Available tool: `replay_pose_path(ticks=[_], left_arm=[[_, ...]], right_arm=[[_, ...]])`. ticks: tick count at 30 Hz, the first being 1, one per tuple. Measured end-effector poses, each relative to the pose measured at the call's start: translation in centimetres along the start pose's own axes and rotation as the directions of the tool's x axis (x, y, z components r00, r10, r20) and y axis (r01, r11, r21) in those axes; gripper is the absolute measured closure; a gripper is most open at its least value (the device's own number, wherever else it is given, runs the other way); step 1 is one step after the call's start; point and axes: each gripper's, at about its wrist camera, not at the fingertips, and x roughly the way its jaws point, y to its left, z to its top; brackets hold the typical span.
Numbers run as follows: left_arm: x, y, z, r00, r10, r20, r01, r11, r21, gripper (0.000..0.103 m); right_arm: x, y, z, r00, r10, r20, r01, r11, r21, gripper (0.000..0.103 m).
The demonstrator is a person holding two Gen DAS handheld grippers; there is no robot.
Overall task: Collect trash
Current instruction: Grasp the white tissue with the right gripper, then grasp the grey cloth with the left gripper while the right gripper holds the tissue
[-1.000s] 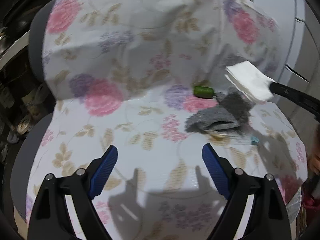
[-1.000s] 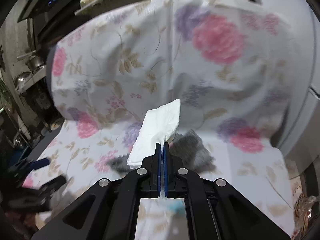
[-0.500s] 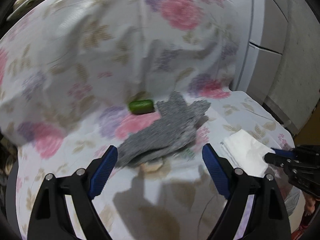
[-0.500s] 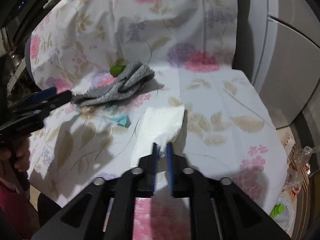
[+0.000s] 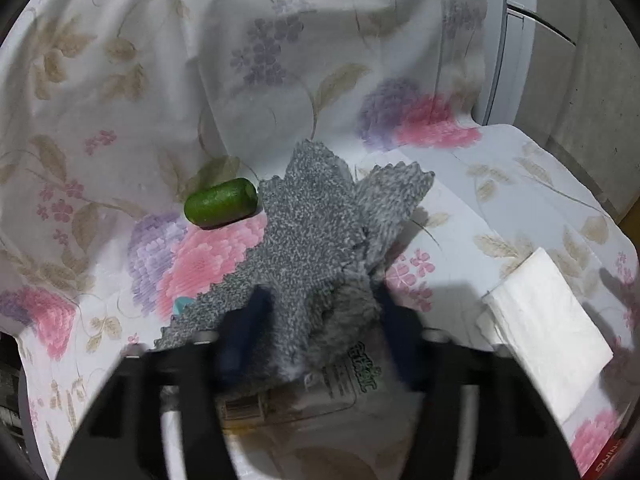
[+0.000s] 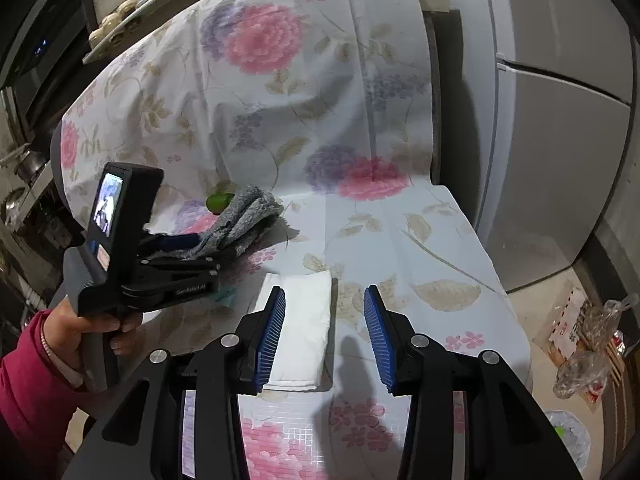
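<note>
Cloth (image 5: 320,232) between fruit (image 5: 220,202) and napkin (image 5: 548,324)

gray cloth (image 5: 320,240) heaped between left jaws

grey cloth (image 5: 316,236), white napkin (image 5: 548,332), floral sheet (image 5: 280,52), green fruit (image 5: 221,202)

place: home kitchen | cues: fridge (image 6: 560,160), shelf jars (image 6: 116,20) (floral-covered chair (image 6: 400,240))
</note>
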Motion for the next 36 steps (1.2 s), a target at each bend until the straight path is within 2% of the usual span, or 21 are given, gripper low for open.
replay_pose_path(ticks=[2,3,5,7,10,12,14,16,19,21,24,25,29,34,36], left_arm=[[-1.0,0.8,0.4,0.999,-0.015,0.038,0.016,1.0,-0.022,0.085],[-2.1,1.6,0.7,0.996,-0.043,0.073,0.047,0.998,-0.052,0.088],[-4.6,3.0,1.0,0.987,-0.078,0.143,0.094,0.99,-0.106,0.09],[-8.5,4.7,1.0,0.968,-0.084,0.236,0.123,0.981,-0.154,0.09],[-14.1,6.6,0.0,0.94,-0.036,0.339,0.112,0.971,-0.21,0.091],[-17.2,7.4,-1.5,0.929,0.019,0.369,0.075,0.968,-0.239,0.091],[-18.9,7.8,-3.5,0.93,0.049,0.363,0.048,0.966,-0.254,0.091],[-19.5,8.0,-5.4,0.94,0.067,0.334,0.031,0.96,-0.277,0.091],[-19.0,8.2,-8.8,0.958,0.071,0.278,0.018,0.952,-0.304,0.09],[-17.8,8.1,-11.1,0.973,0.045,0.226,0.03,0.948,-0.317,0.09],[-16.2,8.2,-13.6,0.986,-0.006,0.166,0.065,0.935,-0.35,0.09],[-15.6,8.0,-13.9,0.988,-0.005,0.155,0.06,0.934,-0.352,0.09],[-14.0,7.1,-15.3,0.992,-0.036,0.117,0.077,0.93,-0.359,0.09],[-13.2,6.6,-16.1,0.995,-0.026,0.094,0.058,0.936,-0.348,0.09],[-13.0,6.7,-16.1,0.996,-0.029,0.089,0.059,0.934,-0.352,0.09]], right_arm=[[-0.1,-0.1,0.0,1.0,-0.012,0.004,0.012,1.0,0.002,0.06],[-0.1,-0.1,-0.1,1.0,-0.017,0.006,0.017,1.0,0.001,0.06],[-0.4,0.1,-0.1,1.0,-0.009,0.006,0.009,1.0,0.003,0.06],[-0.8,0.4,-0.1,1.0,-0.01,0.013,0.01,1.0,-0.004,0.06],[-1.5,1.1,-0.2,1.0,-0.011,0.023,0.011,1.0,-0.013,0.06],[-1.7,1.5,-0.3,1.0,-0.021,0.021,0.021,0.999,-0.026,0.053],[-1.6,2.2,-0.7,1.0,-0.026,0.007,0.026,0.999,-0.047,0.045],[-1.1,2.8,-1.4,0.999,-0.033,-0.015,0.031,0.997,-0.071,0.04],[0.1,3.2,-2.5,0.997,-0.047,-0.055,0.042,0.995,-0.088,0.038],[0.9,3.3,-3.1,0.996,-0.05,-0.073,0.043,0.995,-0.088,0.037],[2.3,2.9,-3.6,0.993,-0.083,-0.08,0.076,0.994,-0.084,0.037],[2.5,2.6,-3.6,0.993,-0.087,-0.08,0.081,0.994,-0.072,0.038],[4.5,1.7,-3.7,0.988,-0.098,-0.122,0.093,0.995,-0.046,0.055],[5.6,3.1,-4.3,0.978,-0.174,-0.113,0.156,0.975,-0.156,0.057],[5.6,3.4,-4.5,0.979,-0.171,-0.109,0.15,0.972,-0.178,0.07]])
